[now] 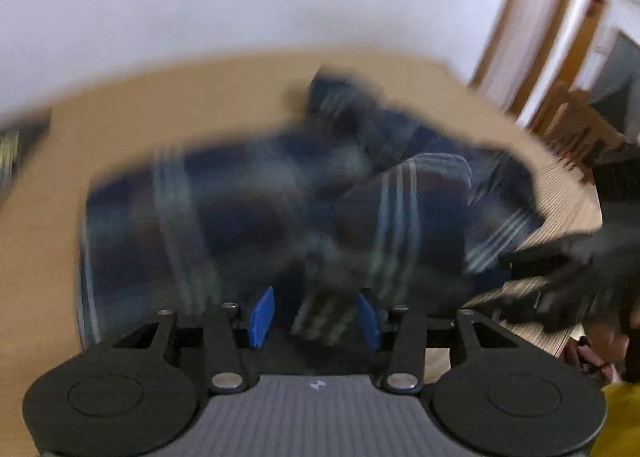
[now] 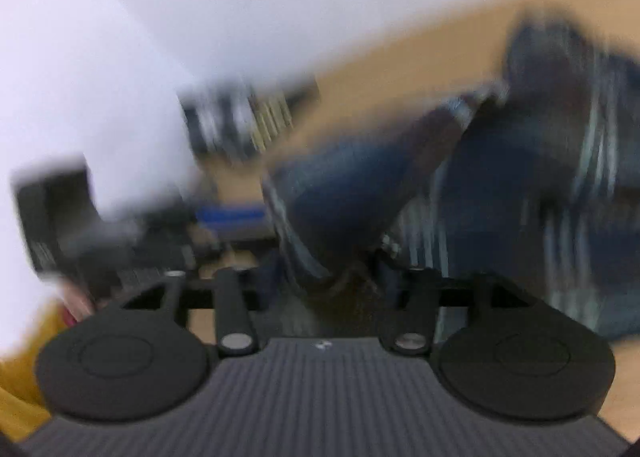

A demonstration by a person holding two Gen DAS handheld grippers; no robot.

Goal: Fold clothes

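Wooden counter [image 1: 240,97] carries plaid shirt [image 1: 240,209]; your left hand-held gripper [image 1: 316,317] and right hand-held gripper [image 2: 340,281] each pinch its cloth.

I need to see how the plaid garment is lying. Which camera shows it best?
The left wrist view: the plaid garment spreads across the wooden table, nearly whole, though blurred. The right wrist view shows only a close, heavily smeared bunch.

Bare table [image 1: 120,105] left of shirt [image 1: 240,209], dark clutter [image 2: 240,117] behind

Both wrist views look close, low over the plaid garment [image 1: 280,209] on the table [image 1: 160,109].
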